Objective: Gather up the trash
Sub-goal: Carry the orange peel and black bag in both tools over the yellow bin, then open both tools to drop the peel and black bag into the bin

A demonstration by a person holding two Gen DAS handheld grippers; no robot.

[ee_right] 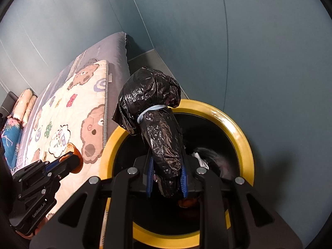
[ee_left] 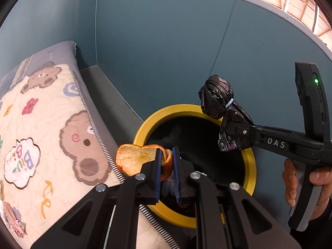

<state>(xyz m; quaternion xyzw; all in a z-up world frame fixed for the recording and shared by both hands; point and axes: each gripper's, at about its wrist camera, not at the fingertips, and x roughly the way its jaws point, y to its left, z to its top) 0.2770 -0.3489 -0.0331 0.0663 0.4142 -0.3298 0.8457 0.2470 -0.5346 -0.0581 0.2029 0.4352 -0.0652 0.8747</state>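
Blue-grey wall panels close in a corner where a bed (ee_left: 68,95) with a bear-printed quilt (ee_left: 41,134) stands just beside a bin with a yellow rim (ee_right: 238,124) and a black inside. Some pale scrap and something orange already lie at the bottom of the bin, though too dark to name surely.

Both pieces of trash are held above or beside the bin mouth. The left hand-held gripper (ee_left: 167,166) pinches an orange peel (ee_left: 134,158), its blue pads pressed together on one curled edge, while the broad part of the peel sticks out to the side over the bed's edge and the yellow rim. The right hand-held gripper (ee_right: 167,178) is clamped on the lower end of a rolled black plastic bag (ee_right: 153,112) tied with a pale blue band (ee_right: 149,111); the bundle stands up above the pads, over the near part of the opening. In the left wrist view a hand (ee_left: 300,182) holds that tool's grip.

The step in hand looks like the drop into the bin. To do it well, each piece should hang wholly inside the ring of the rim before the pads part. The peel is the doubtful one: most of it lies outside the opening, so it wants carrying further over the black hole, or it may catch the rim and fall on the quilt. The bag is top-heavy and may tip as it goes, so a low release toward the middle is safer.
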